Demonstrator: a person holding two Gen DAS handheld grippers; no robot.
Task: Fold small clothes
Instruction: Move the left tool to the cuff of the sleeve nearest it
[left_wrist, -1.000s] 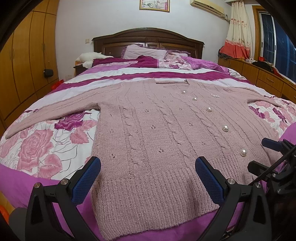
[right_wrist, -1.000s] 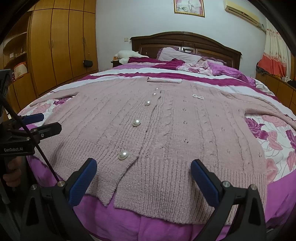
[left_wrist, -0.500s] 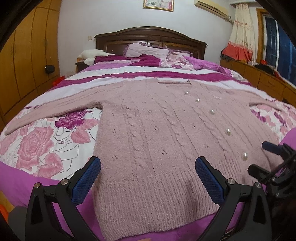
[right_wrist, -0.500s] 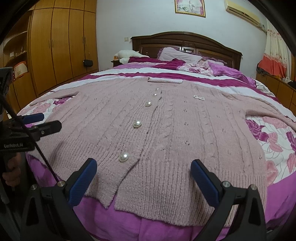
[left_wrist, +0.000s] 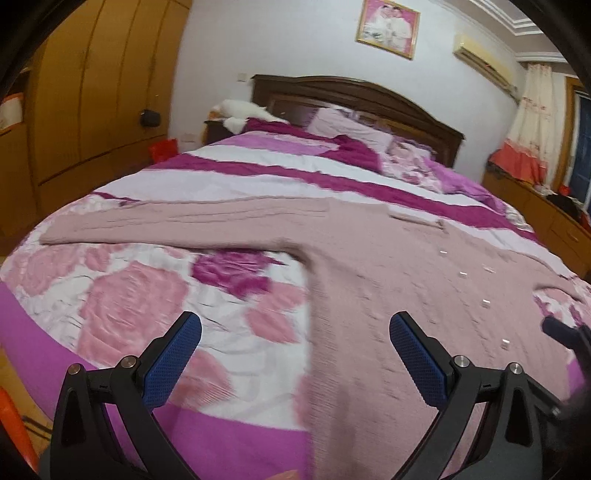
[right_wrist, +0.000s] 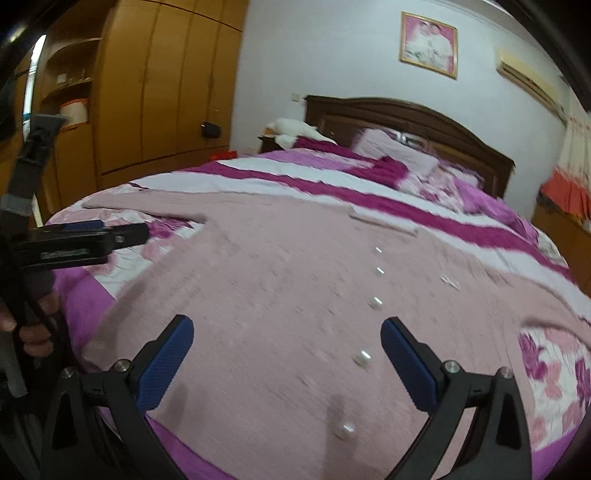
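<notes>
Cardigan (left_wrist: 388, 280), pink and knitted, lay flat and buttoned on the bed (left_wrist: 110, 295), collar toward the headboard (left_wrist: 354, 96), hem at the foot edge nearest both tools. Its body ran lengthwise from hem to headboard, while its sleeve (left_wrist: 177, 221) stretched crosswise, away from the body toward the wardrobe (left_wrist: 92, 92) side.

The left gripper (left_wrist: 293, 352) hovered above the bedspread just off the cardigan's side edge, jaws spread wide and holding nothing; the sleeve lay ahead of it and toward the wardrobe, so this tool seemed the nearer one for folding that sleeve in. The right gripper (right_wrist: 286, 350) hung over the cardigan's lower front, beside the row of pearl buttons (right_wrist: 364, 357), also wide open and empty.

Only the left view showed the sleeve's full length to its cuff; only the right view showed the button row clearly and the left tool from the side.
</notes>
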